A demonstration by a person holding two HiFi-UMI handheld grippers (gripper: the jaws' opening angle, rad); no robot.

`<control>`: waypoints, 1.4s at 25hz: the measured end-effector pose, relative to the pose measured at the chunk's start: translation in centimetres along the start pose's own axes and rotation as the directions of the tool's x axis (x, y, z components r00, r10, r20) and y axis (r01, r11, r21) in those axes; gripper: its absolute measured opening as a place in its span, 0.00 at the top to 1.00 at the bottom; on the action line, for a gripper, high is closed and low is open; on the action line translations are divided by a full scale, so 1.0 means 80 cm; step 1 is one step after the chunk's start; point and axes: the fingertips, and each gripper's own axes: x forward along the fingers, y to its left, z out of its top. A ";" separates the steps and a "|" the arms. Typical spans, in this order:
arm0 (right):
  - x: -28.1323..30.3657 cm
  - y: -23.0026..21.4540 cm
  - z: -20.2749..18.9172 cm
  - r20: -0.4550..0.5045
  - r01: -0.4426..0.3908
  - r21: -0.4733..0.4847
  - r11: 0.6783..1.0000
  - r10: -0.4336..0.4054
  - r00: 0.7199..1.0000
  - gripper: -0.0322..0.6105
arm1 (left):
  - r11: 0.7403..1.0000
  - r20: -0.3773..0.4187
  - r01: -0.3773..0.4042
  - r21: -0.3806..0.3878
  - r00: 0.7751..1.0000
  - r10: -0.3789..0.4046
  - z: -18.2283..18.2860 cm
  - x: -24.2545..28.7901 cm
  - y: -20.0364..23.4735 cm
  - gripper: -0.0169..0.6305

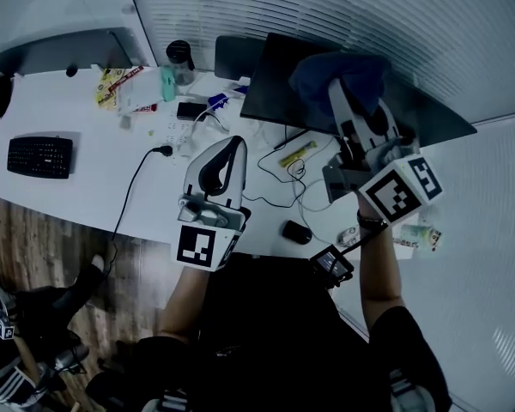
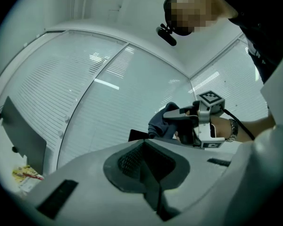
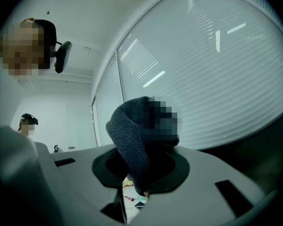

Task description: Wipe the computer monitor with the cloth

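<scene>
The cloth [image 1: 339,75] is clamped in the right gripper [image 1: 348,101], against or just before the monitor [image 1: 275,84] at mid-screen. The screen's long axis runs sideways from it. The left gripper [image 1: 232,148], closed on nothing, is held farther off, left of the monitor over the cluttered desk [image 1: 94,187]. Blinds [image 1: 326,7] stand behind the monitor.

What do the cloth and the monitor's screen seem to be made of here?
Cloth: soft knitted or terry-like fabric, dark blue-grey and matte. A ribbed weave shows, and it folds limply where the right hand-held gripper pinches it.
Monitor: a smooth, flat, evenly dark panel, probably glass or plastic; the look does not settle which.
</scene>
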 end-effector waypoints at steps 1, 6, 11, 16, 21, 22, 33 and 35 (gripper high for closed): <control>0.011 0.002 0.003 0.000 -0.008 -0.013 1.000 0.008 1.000 0.83 | 1.000 0.002 0.002 -0.001 1.000 -0.002 0.001 0.001 0.000 0.96; 0.052 0.016 0.008 0.009 -0.027 -0.033 0.999 0.027 1.000 0.83 | 1.000 -0.023 -0.004 -0.007 1.000 0.004 -0.003 -0.001 -0.002 0.96; 0.093 0.002 -0.006 -0.060 0.022 -0.087 0.996 -0.028 0.998 0.83 | 1.000 -0.029 -0.001 -0.025 1.000 0.000 -0.006 -0.003 -0.005 0.96; 0.111 -0.013 -0.032 -0.130 0.072 -0.103 0.992 -0.085 0.988 0.83 | 0.999 -0.050 0.023 -0.043 0.998 -0.025 -0.013 -0.006 -0.021 0.96; 0.111 -0.023 -0.039 -0.143 0.084 -0.113 0.990 -0.100 0.985 0.82 | 0.999 -0.060 0.014 -0.040 0.998 -0.016 -0.018 -0.010 -0.018 0.96; 0.111 -0.025 -0.039 -0.141 0.084 -0.108 0.991 -0.099 0.985 0.82 | 0.999 -0.064 0.007 -0.044 0.998 -0.010 -0.020 -0.011 -0.015 0.96; 0.098 -0.039 -0.038 -0.116 0.112 -0.097 0.989 -0.122 0.986 0.82 | 1.000 -0.084 0.022 -0.010 0.996 -0.023 -0.026 -0.013 -0.020 0.96; 0.096 -0.046 -0.037 -0.111 0.123 -0.084 0.989 -0.132 0.985 0.82 | 1.000 -0.093 0.030 -0.002 0.995 -0.030 -0.027 -0.013 -0.022 0.96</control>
